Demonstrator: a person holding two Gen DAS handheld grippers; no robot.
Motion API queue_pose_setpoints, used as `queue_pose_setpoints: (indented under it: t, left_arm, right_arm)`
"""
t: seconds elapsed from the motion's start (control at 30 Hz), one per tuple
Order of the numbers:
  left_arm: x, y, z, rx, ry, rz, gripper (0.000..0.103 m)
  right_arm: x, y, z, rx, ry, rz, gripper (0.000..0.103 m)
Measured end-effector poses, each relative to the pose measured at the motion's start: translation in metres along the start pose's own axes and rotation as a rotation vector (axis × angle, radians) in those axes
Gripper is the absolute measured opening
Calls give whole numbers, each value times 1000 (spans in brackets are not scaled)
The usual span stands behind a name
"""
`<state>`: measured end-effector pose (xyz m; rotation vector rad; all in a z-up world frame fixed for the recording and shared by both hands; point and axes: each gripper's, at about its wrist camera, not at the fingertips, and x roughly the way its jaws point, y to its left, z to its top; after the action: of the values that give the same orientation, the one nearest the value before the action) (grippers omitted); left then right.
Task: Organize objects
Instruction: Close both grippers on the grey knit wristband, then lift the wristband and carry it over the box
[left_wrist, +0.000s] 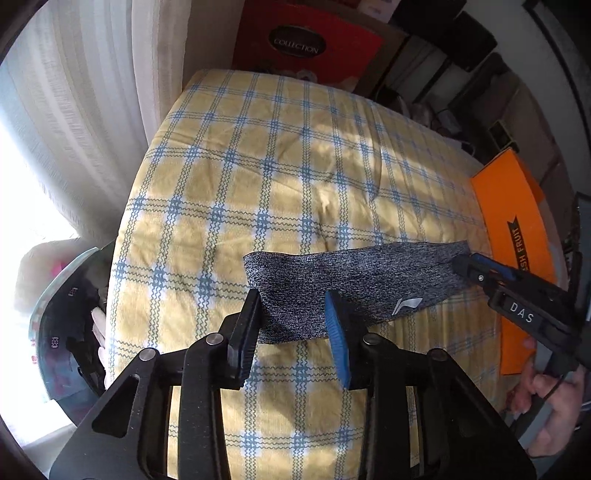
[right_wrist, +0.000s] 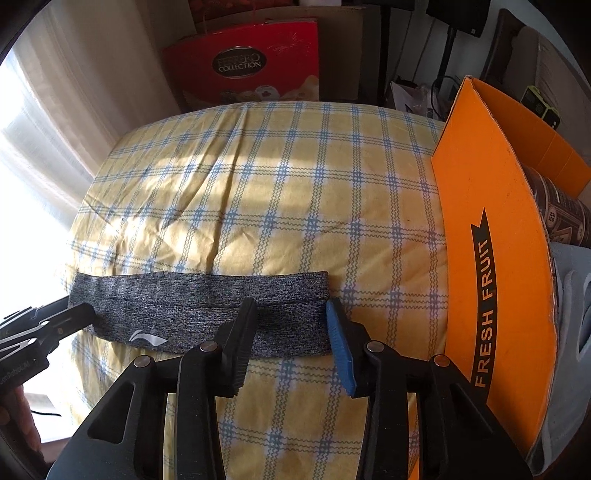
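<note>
A grey heathered fabric band with a small white logo lies flat across the yellow plaid bed. My left gripper points down over its left end. The black finger stands at the band's left edge and the blue-padded one further in, with fabric lying flat in the gap. My right gripper straddles the band at its right end in the same way, its blue pad at the band's edge. Each gripper also shows in the other's view: the right gripper and the left gripper.
An orange "FRESH FRUIT" box stands open on the bed's right side, with a patterned item and pale cloth inside. A red chocolate box leans behind the bed. Curtains hang at the left. A hand holds the right gripper.
</note>
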<state>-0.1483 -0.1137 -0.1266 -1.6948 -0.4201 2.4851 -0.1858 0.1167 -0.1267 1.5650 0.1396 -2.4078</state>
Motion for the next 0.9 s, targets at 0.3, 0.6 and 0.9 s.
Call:
queue_pose_setpoints:
  t: [0.3, 0.6, 0.9]
  left_arm:
    - [1, 2, 1, -7, 2, 10, 25]
    - [-18, -6, 6, 5, -34, -4, 5]
    - [-67, -34, 19, 41, -114, -45, 5]
  right_arm:
    - [1, -2, 0, 1, 0, -13, 32]
    - [-15, 3, 6, -14, -32, 19, 5]
    - [-70, -1, 16, -24, -129, 43, 5]
